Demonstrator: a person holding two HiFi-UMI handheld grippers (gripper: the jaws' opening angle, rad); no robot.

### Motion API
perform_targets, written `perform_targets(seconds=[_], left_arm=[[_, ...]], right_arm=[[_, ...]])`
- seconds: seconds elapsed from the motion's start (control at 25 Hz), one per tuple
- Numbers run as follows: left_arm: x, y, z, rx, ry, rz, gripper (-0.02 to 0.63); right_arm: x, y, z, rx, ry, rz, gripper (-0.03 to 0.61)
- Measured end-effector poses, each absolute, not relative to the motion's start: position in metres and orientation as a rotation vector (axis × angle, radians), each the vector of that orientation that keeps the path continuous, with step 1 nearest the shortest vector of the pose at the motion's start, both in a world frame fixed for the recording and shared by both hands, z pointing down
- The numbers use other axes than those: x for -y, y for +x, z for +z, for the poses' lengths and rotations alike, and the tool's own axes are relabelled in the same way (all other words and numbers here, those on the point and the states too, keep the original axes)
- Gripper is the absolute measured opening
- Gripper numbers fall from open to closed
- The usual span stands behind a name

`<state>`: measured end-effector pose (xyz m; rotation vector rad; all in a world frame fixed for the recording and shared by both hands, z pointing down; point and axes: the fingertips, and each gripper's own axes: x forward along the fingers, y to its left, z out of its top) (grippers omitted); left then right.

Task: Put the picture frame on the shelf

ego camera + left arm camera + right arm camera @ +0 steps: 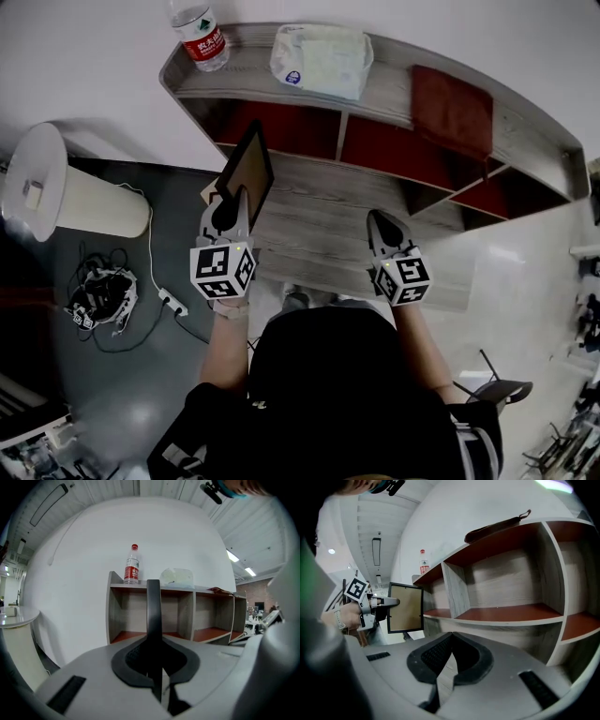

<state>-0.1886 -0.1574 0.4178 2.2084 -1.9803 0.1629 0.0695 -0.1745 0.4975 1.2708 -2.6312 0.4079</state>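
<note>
While the fingers of my left gripper (233,204) clamp the picture frame (249,167), my right gripper (381,218) has its fingers together.

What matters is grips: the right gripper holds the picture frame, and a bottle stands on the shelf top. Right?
No: the left gripper holds the picture frame, as the left gripper view shows. The bottle stands on top of the shelf.

Grey wood-grain shelf (394,94), matt red insets.
A matt black rim is seen on the picture frame (248,169), clear plastic on the water bottle (200,36).
</note>
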Motion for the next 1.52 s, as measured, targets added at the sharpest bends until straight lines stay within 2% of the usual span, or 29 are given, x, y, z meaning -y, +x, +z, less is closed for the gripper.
perform_targets(seconds=[0.52,1.08,1.52], left_arm=[[0.188,-0.201,0.381,1.979,2.298,0.076,0.031],[0.212,-0.187,0.382,1.975,2.344,0.041,0.026],[0.196,-0.193,0.373,2.043,2.384,-0.139,0.023]], right_arm=[[0.182,0.061,0.490,2.615,1.359,0.410,-0.003],[0.177,0.095,0.492,2.542,1.471,0.405,-0.004],[0.174,0.097,0.495,2.523,1.495,0.407,-0.003]])
